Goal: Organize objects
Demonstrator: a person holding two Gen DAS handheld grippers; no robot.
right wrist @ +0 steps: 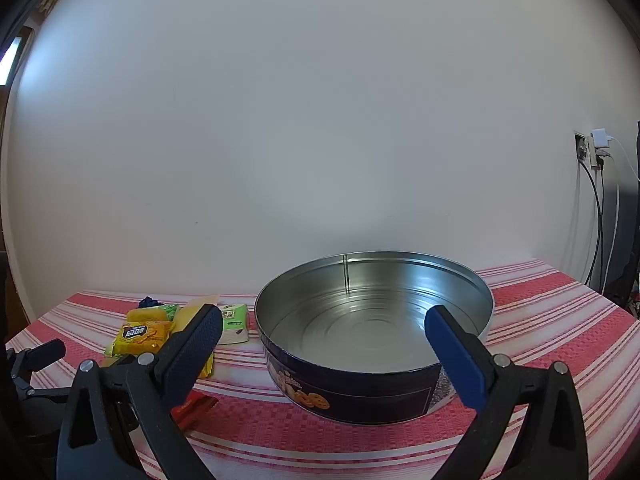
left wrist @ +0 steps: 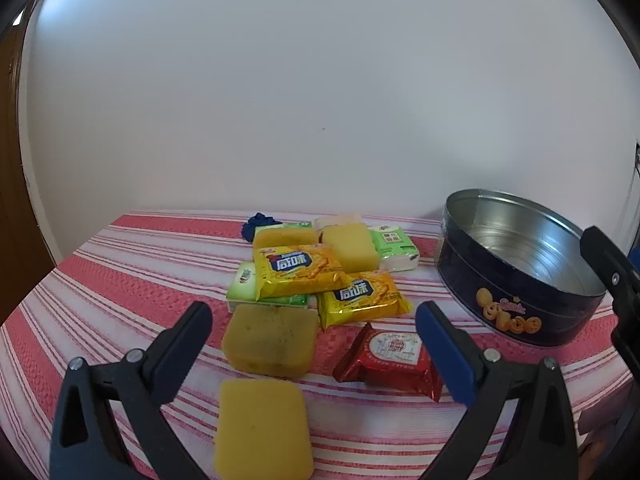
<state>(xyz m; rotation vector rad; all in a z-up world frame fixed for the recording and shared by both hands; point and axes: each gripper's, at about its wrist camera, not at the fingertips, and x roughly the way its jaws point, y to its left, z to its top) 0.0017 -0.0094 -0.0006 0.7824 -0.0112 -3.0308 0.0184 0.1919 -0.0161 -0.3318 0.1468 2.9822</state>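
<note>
Left gripper (left wrist: 314,326) wide, holding nothing, above sponges (left wrist: 270,344) and a red packet (left wrist: 390,356) on the striped cloth (left wrist: 100,280). Beyond, piled touching: yellow snack bags (left wrist: 298,270) with Chinese lettering, green tissue packs (left wrist: 394,246). Right gripper (right wrist: 324,328) wide too, empty, facing the open tin (right wrist: 372,344), cookie pictures on its side, script unreadable. Wall plugs (right wrist: 596,148) far right.

table (left wrist: 120,280): striped cloth | sponges (left wrist: 262,426), snack packets (left wrist: 362,298), tin (left wrist: 520,280)
</note>
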